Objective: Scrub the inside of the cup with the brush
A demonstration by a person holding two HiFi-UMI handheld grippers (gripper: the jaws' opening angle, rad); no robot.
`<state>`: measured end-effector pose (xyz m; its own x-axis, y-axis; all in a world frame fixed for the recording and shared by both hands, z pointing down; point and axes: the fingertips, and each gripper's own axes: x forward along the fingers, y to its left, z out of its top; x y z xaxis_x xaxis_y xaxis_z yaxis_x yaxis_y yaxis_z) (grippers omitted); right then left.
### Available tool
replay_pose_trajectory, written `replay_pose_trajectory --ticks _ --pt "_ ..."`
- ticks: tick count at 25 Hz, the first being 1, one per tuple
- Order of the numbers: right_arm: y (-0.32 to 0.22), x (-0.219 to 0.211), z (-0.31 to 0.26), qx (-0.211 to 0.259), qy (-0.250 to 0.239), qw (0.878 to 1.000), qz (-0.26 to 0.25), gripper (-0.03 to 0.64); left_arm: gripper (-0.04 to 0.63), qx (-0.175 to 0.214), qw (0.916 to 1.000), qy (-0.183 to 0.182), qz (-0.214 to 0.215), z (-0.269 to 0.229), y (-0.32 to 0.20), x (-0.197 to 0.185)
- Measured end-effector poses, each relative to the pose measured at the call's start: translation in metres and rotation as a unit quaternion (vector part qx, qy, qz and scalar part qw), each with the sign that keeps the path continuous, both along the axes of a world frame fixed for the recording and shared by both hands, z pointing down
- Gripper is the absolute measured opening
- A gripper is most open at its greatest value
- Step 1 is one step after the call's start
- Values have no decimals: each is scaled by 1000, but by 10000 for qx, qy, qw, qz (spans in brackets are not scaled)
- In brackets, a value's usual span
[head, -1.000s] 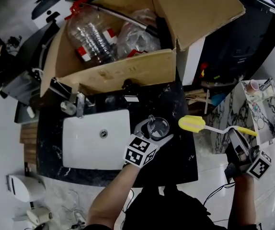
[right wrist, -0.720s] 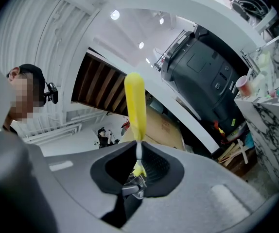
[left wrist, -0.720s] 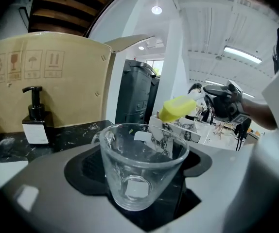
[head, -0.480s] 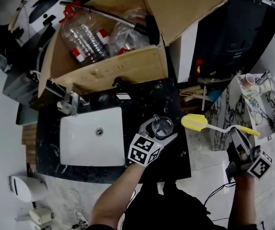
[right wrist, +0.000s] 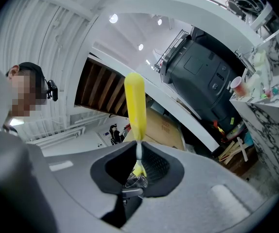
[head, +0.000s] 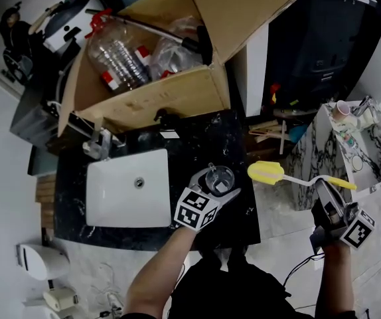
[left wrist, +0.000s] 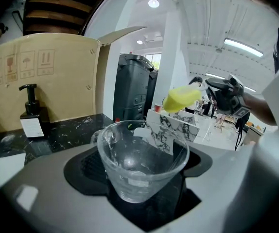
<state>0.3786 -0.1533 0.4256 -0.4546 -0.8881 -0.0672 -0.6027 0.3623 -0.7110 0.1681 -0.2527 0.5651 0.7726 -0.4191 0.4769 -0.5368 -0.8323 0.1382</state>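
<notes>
A clear glass cup [head: 220,177] [left wrist: 140,158] sits upright between the jaws of my left gripper [head: 216,186], which is shut on it above the black marble counter [head: 243,218]. My right gripper [head: 328,201] is shut on the handle of a yellow brush [head: 290,175] [right wrist: 135,111]. The brush's yellow sponge head [head: 265,172] points left and hangs just right of the cup, apart from it. In the left gripper view the sponge head [left wrist: 181,98] shows beyond the cup's rim.
A white sink [head: 127,188] with a tap [head: 101,145] lies left of the cup. An open cardboard box [head: 157,92] with plastic bottles stands behind the counter. A soap pump bottle [left wrist: 31,113] stands at the back. A small marble-topped stand [head: 356,151] with cups is at the right.
The view has shifted slightly. Cup and brush keep nearly the same spacing; the brush head stays just right of the cup.
</notes>
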Motion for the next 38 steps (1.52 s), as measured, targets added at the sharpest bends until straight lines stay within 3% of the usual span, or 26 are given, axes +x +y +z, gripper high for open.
replay_pose_trajectory --ticks 4,11,15,25,31,38 --pt "2 -9 -7 51 -195 9998 -44 35 439 62 9993 -327 150 3 6 -5" --pt "10 -26 -20 210 123 9997 40 35 440 -2 9998 -167 75 -11 19 -33" --pt "13 -54 -34 324 406 9986 -50 35 345 262 9990 -356 -90 -32 33 -76" --pt "39 -170 -83 762 1573 9833 -501 37 53 1223 9921 -30 -279 -120 93 -165" --pt "66 -213 -95 829 2023 9741 -576 37 18 1593 9829 452 -807 -158 108 -204" --pt "87 -212 -116 1060 2297 9660 -523 37 20 1554 9781 669 -1217 -179 126 -220"
